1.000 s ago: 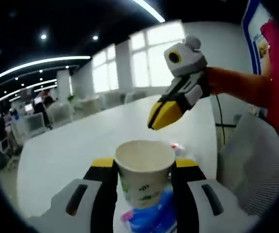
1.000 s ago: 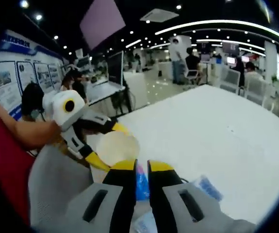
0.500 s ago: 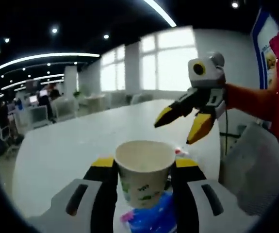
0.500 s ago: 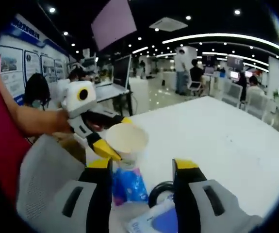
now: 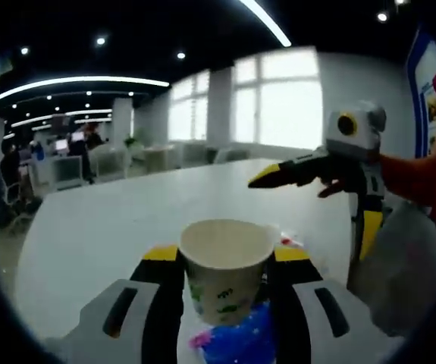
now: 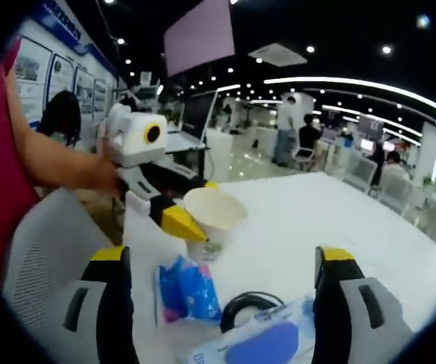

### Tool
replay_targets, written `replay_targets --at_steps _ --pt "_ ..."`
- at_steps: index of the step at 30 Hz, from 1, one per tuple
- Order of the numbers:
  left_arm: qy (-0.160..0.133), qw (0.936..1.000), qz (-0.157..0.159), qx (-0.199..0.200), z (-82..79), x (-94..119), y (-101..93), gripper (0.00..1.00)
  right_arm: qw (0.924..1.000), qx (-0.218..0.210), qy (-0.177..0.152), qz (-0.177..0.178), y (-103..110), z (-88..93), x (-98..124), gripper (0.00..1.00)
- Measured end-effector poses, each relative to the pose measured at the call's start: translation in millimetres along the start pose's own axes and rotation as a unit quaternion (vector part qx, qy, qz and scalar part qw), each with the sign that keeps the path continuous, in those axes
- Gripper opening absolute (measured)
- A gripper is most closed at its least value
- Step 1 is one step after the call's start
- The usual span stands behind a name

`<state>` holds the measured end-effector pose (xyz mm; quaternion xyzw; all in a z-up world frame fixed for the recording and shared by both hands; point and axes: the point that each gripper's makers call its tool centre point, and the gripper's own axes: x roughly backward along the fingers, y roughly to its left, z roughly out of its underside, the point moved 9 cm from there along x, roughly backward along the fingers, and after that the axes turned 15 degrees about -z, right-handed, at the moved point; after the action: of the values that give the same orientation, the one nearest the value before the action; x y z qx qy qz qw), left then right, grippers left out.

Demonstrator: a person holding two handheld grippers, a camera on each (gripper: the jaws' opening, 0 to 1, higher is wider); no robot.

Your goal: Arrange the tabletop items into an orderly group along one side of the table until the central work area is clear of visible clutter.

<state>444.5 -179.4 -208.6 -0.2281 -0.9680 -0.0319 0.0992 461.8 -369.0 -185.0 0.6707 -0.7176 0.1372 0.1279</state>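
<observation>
Jaws of the left gripper (image 5: 221, 262) clench the paper cup (image 5: 227, 265), carried above the white surface (image 5: 111, 227); the right gripper (image 6: 225, 265) gapes wide, empty. Blue packet (image 6: 187, 288), black cable (image 6: 252, 307) (both near the edge) remain ungrouped, so most tidying looks undone.

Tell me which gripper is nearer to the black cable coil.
Right. The right gripper is open, its jaws straddling the black cable coil that lies low between them. The left gripper is farther off, past the blue packet, shut on the paper cup.
</observation>
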Motion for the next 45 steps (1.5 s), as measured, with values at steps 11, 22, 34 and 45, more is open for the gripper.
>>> replay_targets --at_steps 11,22,34,45 --pt "0.000 0.9984 -0.041 0.039 3.7 -20 20.7 0.40 0.9993 -0.035 -0.011 0.002 -2 14.3 -1 0.99" --pt "-0.006 0.9941 -0.084 0.068 9.5 -60 39.0 0.40 0.9984 -0.053 -0.022 0.003 -8 20.0 1 0.97" --pt "0.011 0.9805 -0.174 0.092 42.9 -91 59.2 0.40 0.9969 -0.073 -0.029 0.000 -12 26.7 3 0.97" --pt "0.029 0.9738 -0.211 0.078 64.5 -108 61.6 0.40 0.9953 -0.088 -0.040 0.001 -17 29.1 6 0.96"
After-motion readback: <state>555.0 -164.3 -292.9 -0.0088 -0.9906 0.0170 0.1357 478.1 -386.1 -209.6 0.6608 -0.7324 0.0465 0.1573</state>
